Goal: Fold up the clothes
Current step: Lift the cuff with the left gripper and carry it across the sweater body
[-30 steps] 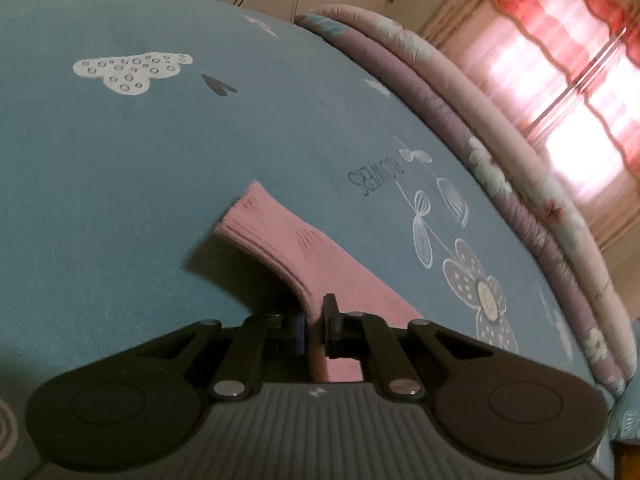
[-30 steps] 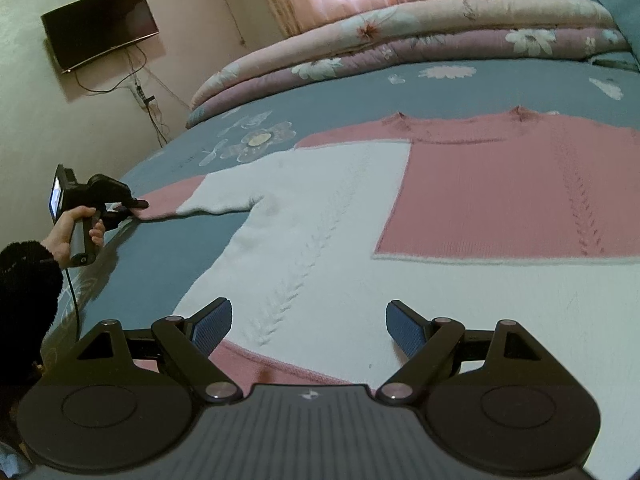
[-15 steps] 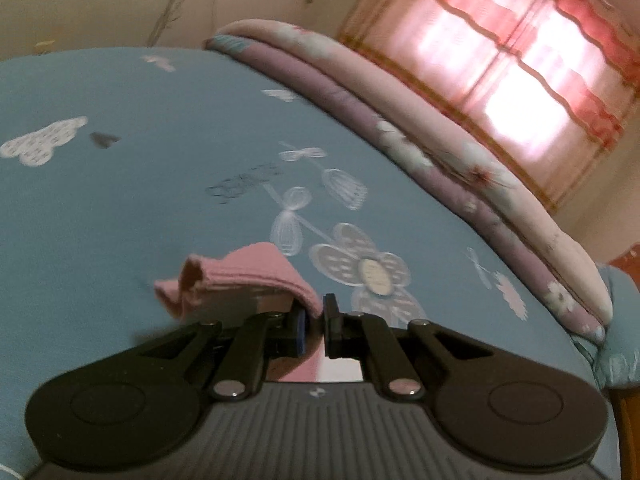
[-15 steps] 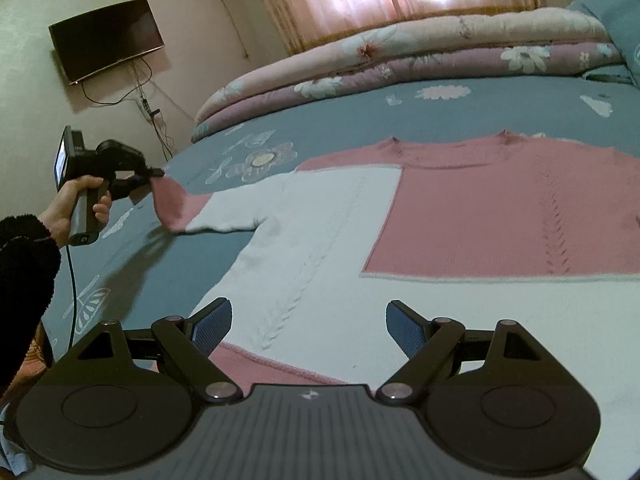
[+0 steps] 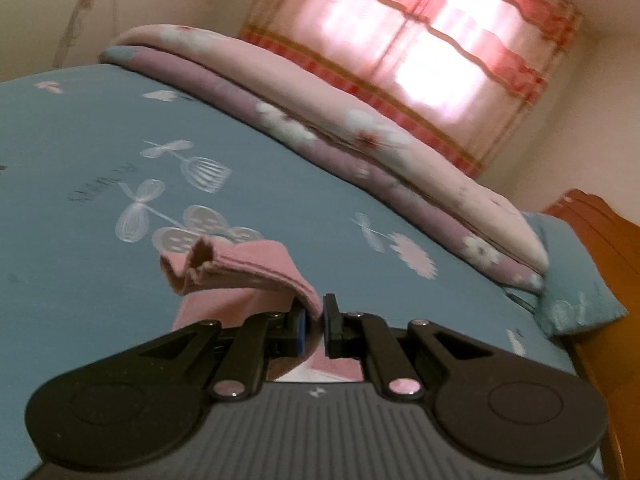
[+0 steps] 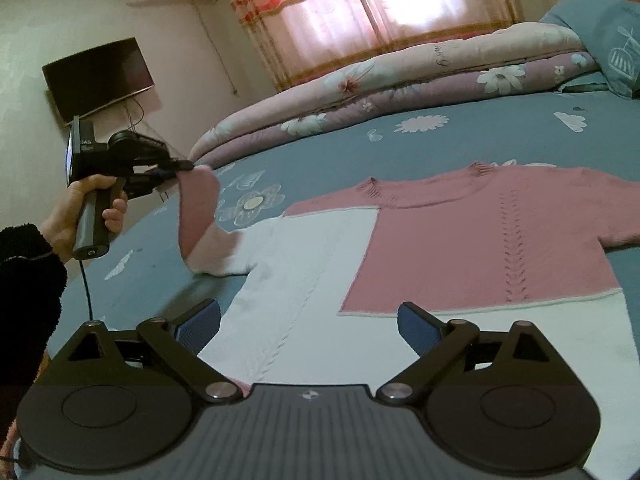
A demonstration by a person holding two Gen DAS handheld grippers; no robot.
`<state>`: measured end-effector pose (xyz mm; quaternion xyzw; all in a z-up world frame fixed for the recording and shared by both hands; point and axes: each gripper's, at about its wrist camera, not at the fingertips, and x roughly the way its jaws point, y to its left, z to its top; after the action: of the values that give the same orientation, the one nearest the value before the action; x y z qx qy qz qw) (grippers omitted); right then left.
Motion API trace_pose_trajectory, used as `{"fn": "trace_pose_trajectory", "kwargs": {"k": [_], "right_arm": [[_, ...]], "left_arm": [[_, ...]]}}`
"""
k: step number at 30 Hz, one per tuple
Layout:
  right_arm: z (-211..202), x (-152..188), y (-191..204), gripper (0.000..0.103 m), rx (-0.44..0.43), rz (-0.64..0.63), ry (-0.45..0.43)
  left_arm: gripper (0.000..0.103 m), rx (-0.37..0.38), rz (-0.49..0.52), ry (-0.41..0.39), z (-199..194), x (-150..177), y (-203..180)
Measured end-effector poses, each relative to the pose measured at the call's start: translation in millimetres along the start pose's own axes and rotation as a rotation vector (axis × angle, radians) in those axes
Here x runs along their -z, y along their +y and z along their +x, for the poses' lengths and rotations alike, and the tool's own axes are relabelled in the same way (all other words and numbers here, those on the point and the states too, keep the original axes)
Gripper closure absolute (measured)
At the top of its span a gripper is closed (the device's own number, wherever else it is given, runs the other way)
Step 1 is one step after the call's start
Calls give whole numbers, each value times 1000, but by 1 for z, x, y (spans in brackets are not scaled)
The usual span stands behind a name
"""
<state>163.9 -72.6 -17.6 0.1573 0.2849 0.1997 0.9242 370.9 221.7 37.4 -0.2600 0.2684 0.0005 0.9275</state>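
A pink and white knit sweater (image 6: 460, 256) lies flat on the blue bed. My left gripper (image 5: 314, 320) is shut on the pink sleeve cuff (image 5: 240, 270) and holds it above the bed. In the right wrist view the left gripper (image 6: 188, 166) holds that sleeve (image 6: 198, 208) raised, at the sweater's left side. My right gripper (image 6: 308, 326) is open and empty, low over the sweater's white lower part.
The blue flowered bed sheet (image 6: 400, 144) spreads all round. A rolled pink and purple quilt (image 6: 380, 92) lies along the far side by the curtained window (image 6: 380, 4). A blue pillow (image 6: 600, 36) is at right. A wooden bedside unit (image 5: 600, 248) stands by the bed.
My left gripper has lifted the pink sleeve off the bed and swung it up and toward the sweater's body. My right gripper has stayed open over the hem.
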Motion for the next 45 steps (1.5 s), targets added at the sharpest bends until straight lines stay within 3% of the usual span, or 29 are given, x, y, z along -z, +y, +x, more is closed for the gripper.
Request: {"fn": "trace_pose_trajectory", "kwargs": {"k": [15, 27, 37, 45], "right_arm": [[-9, -2, -15, 5, -6, 77, -7], [-13, 1, -21, 5, 5, 112, -1], [-11, 2, -27, 5, 23, 139, 7], [-8, 4, -31, 5, 39, 147, 22]], "left_arm": [[98, 152, 116, 116, 35, 34, -108], [98, 250, 162, 186, 58, 65, -159], [98, 262, 180, 230, 86, 86, -187], [98, 242, 155, 282, 121, 115, -188]]}}
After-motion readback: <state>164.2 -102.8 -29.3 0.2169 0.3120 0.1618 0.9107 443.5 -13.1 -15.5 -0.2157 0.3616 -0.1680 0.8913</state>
